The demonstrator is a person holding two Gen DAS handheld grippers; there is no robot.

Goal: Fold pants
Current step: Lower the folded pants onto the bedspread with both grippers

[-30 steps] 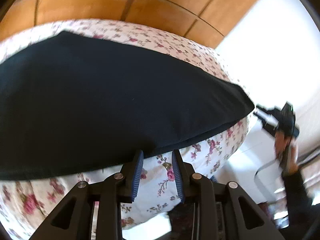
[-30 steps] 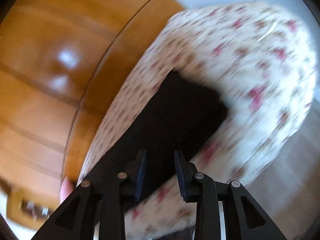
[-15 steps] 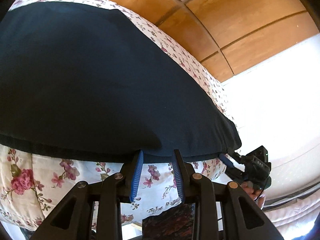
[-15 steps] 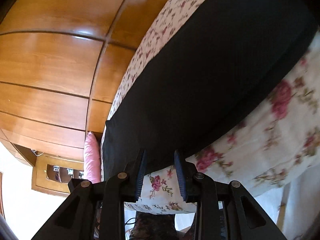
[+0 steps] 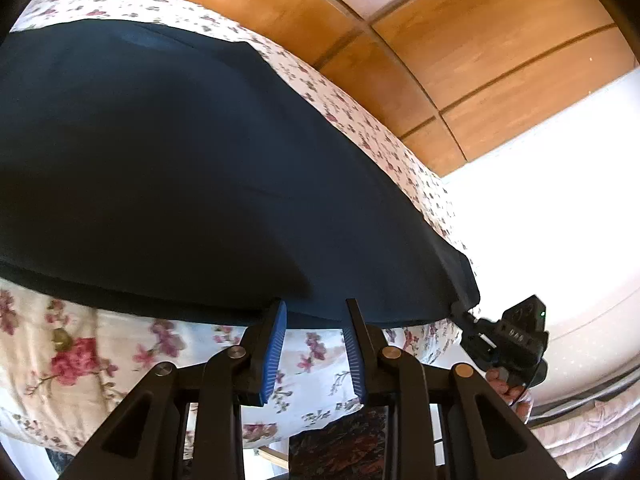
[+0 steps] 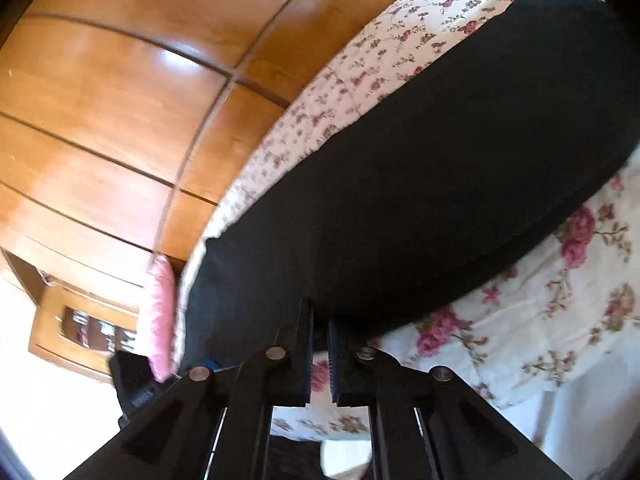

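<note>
The dark pants (image 5: 192, 168) are laid flat on a floral bedspread (image 5: 100, 352), with wooden panelling (image 5: 460, 40) seen behind. The left gripper (image 5: 314, 312) is held at the near edge of the pants, its jaws apart and nothing caught between them. The right gripper (image 6: 319, 330) is seen nearly closed at the near hem; whether cloth is pinched cannot be told. A pink pillow (image 6: 160, 320) is noted beside the bed.

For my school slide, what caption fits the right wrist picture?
The right gripper pinches the near edge of black pants spread on a flowery bedspread.
</note>
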